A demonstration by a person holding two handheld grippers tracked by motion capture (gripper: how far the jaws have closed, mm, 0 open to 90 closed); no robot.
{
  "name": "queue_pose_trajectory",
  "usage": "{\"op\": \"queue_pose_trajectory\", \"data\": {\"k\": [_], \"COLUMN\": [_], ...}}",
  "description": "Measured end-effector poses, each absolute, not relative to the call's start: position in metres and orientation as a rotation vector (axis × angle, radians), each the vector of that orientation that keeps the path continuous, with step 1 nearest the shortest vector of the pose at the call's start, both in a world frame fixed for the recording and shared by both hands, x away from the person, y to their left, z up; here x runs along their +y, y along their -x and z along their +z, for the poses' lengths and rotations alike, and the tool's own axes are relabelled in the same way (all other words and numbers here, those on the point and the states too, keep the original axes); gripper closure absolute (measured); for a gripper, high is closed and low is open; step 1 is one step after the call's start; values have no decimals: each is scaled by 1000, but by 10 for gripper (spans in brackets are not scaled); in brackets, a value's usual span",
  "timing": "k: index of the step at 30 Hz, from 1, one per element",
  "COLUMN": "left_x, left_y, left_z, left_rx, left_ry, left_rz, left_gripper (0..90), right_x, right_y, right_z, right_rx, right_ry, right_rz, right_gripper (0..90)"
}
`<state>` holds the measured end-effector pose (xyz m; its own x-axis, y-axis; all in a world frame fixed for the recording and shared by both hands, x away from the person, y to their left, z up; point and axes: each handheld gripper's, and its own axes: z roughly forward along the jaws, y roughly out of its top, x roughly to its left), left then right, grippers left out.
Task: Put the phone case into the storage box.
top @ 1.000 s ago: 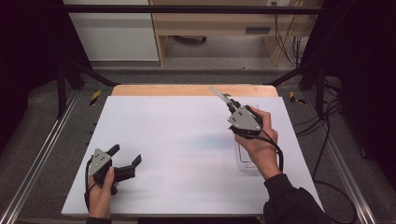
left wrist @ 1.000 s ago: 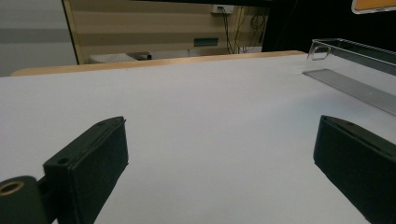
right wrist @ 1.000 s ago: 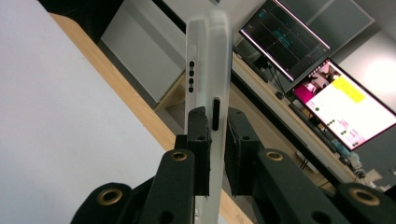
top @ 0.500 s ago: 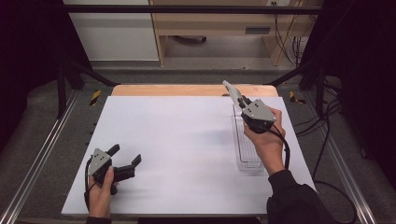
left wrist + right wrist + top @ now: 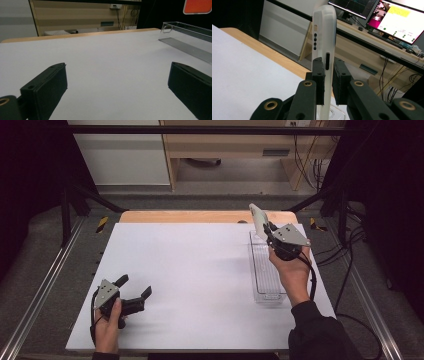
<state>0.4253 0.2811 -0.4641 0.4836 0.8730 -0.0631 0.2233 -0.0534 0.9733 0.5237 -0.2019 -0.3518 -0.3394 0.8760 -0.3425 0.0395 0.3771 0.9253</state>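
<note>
The right gripper pinches a white phone case in the air above the clear tray's far end, not yet set down, while the left gripper, jaws spread, rests idle on the table.

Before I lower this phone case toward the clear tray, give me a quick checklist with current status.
1. Grip: right gripper pinches the phone case on both flat sides: ok.
2. Case above the clear tray, at its far end: ok.
3. Tray interior free of items: ok.
4. Left gripper open, resting well away from the tray on the white mat: ok.
5. Case aligned with the tray's length: cannot tell.
</note>
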Motion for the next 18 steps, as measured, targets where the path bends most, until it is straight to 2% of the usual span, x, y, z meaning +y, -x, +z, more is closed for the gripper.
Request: {"op": "queue_pose_trajectory", "data": {"k": [18], "left_x": [282], "left_y": [-426], "left_z": [-464], "left_rx": [991], "left_ry": [-1563], "left_rz": [677], "left_gripper": [20], "right_x": [-215], "right_y": [-529], "right_z": [-355], "right_rx": [1671], "right_ry": [-923], "right_rz": [1166], "right_gripper": [817]}}
